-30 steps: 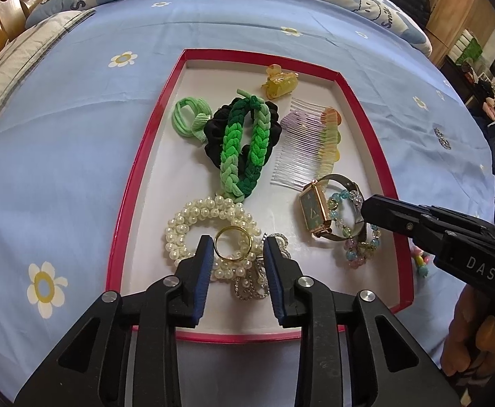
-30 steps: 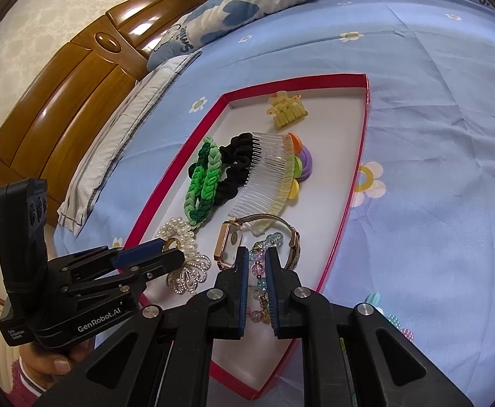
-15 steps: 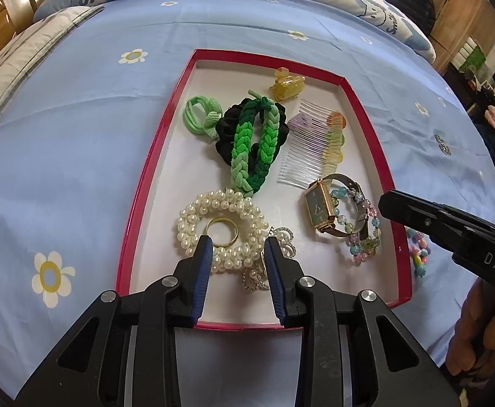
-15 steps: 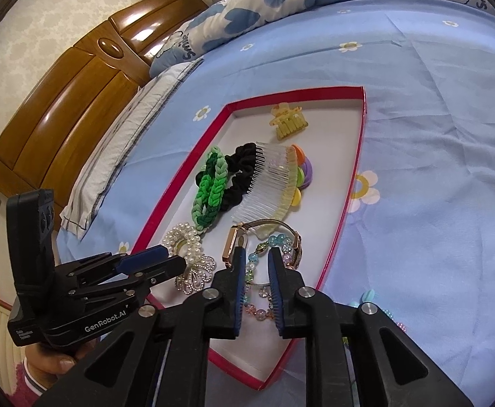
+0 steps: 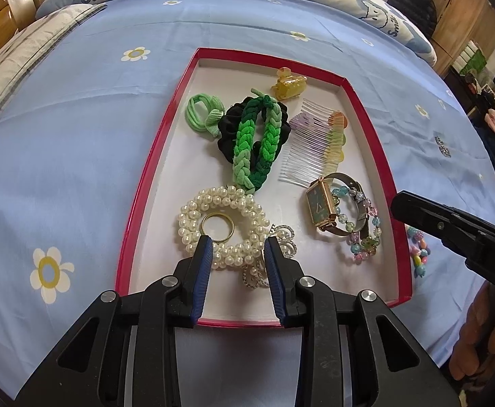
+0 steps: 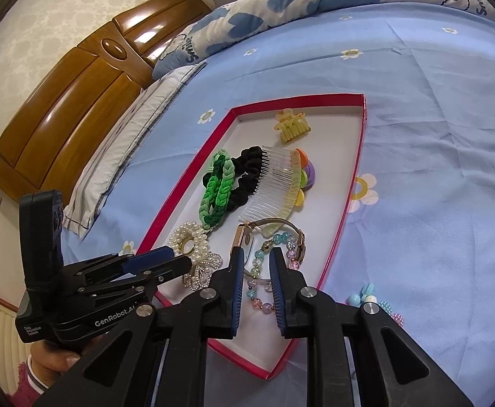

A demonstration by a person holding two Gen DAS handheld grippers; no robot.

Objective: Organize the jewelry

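Jewelry fills the red tray (image 5: pixel 139 200); left gripper (image 5: pixel 235 247) hangs parted and empty over the pearl bracelet (image 5: pixel 220 227); right gripper (image 6: pixel 257 259) parted, empty, above the beaded bracelet (image 6: pixel 264 271).

Blue flowered bed (image 5: pixel 77 156), red tray (image 5: pixel 152 169) resting on it, bead bracelet (image 5: pixel 417 254) just beside the tray, pillow (image 6: pixel 128 135) near headboard (image 6: pixel 77 95)

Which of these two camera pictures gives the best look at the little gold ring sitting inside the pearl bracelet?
The left wrist view. There the gold ring lies open to sight inside the pearl bracelet, just ahead of the left gripper. In the right wrist view the ring is small, seen at a slant, and partly hidden behind the left gripper.
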